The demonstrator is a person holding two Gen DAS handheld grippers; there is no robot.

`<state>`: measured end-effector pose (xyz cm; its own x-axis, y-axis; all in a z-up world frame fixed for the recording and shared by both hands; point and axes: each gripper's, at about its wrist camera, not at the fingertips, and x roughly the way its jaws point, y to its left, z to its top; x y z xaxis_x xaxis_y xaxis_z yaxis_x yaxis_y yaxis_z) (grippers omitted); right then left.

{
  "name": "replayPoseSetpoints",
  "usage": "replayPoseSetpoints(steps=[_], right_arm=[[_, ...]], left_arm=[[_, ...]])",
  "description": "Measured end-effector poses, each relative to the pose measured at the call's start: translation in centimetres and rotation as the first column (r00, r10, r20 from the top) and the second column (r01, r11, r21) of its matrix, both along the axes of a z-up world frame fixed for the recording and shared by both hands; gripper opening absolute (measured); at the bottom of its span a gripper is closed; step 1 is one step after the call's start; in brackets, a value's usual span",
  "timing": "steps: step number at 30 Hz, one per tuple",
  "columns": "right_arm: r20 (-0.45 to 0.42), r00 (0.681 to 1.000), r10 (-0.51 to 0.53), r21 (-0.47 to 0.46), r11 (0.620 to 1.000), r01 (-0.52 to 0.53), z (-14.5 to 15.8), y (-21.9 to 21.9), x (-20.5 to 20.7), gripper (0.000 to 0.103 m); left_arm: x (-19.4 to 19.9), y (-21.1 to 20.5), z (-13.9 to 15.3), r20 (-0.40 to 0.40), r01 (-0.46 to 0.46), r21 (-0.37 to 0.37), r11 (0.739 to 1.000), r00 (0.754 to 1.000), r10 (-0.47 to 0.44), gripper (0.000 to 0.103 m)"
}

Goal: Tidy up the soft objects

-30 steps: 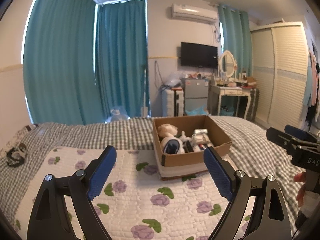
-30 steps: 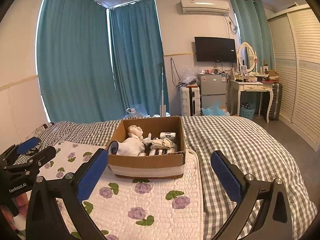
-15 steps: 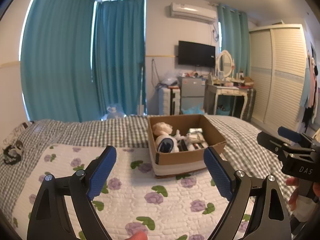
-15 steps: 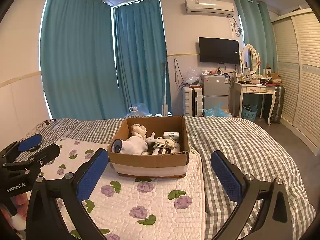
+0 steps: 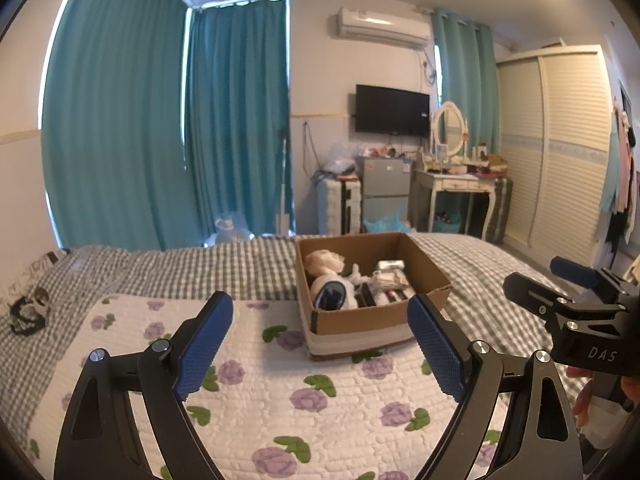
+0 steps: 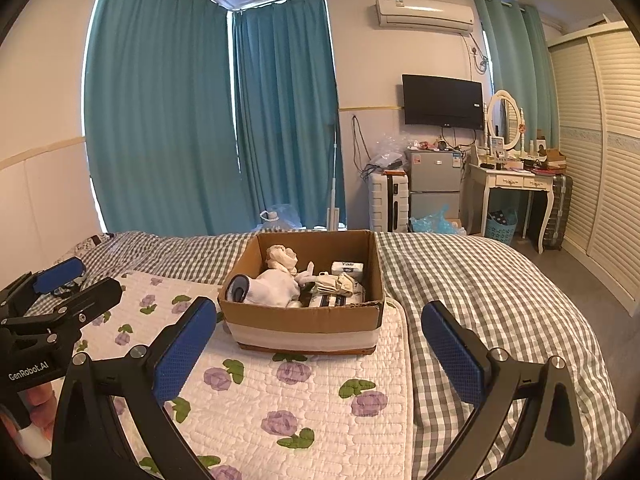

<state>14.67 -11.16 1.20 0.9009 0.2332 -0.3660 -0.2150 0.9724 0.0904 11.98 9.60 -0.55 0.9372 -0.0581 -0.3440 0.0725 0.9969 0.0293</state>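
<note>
A cardboard box [image 5: 372, 318] stands on a white quilt with purple flowers [image 5: 256, 396] on the bed; it also shows in the right wrist view [image 6: 304, 322]. Inside lie a white plush toy [image 6: 276, 286], a cream plush [image 5: 324, 260], rolled socks [image 6: 340, 282] and tissue packs [image 6: 347, 267]. My left gripper [image 5: 320, 344] is open and empty, held above the quilt short of the box. My right gripper [image 6: 320, 350] is open and empty, just in front of the box. Each gripper shows at the edge of the other's view.
A grey checked bedspread [image 6: 480, 280] covers the bed. A small dark item [image 5: 28, 312] lies at the left near the pillow. Teal curtains [image 6: 200, 120], a small fridge [image 6: 434, 184], a dressing table [image 6: 512, 184] and a wardrobe [image 5: 560, 152] stand beyond the bed.
Both cameras shifted slightly; the box sits a little lower and more central in both views. Both grippers stay open and empty.
</note>
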Motion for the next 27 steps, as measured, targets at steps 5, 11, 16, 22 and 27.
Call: replayPoseSetpoints(steps=[5,11,16,22,27], right_arm=[[0.0,1.0,0.0,-0.002,1.0,0.0,-0.02,-0.01,-0.02,0.103],[0.001,1.0,0.006,-0.005,1.0,-0.006,0.03,-0.04,-0.14,0.103],[0.001,1.0,0.007,-0.006,1.0,-0.007,0.03,-0.02,-0.19,0.103],[0.001,1.0,0.003,-0.005,1.0,-0.003,-0.04,-0.14,-0.19,0.103],[-0.002,1.0,0.007,-0.005,1.0,-0.007,-0.09,-0.16,-0.12,0.103]], left_arm=[[0.11,0.08,0.1,-0.002,-0.001,0.002,1.0,1.0,0.001,0.09],[0.11,0.0,0.18,0.005,-0.008,0.01,1.0,1.0,0.008,0.09],[0.14,-0.11,-0.02,0.0,-0.011,0.01,1.0,1.0,0.011,0.09],[0.1,-0.16,-0.03,-0.001,-0.011,0.012,1.0,1.0,0.011,0.09],[0.03,-0.12,-0.09,-0.001,-0.014,0.01,1.0,1.0,0.014,0.09]])
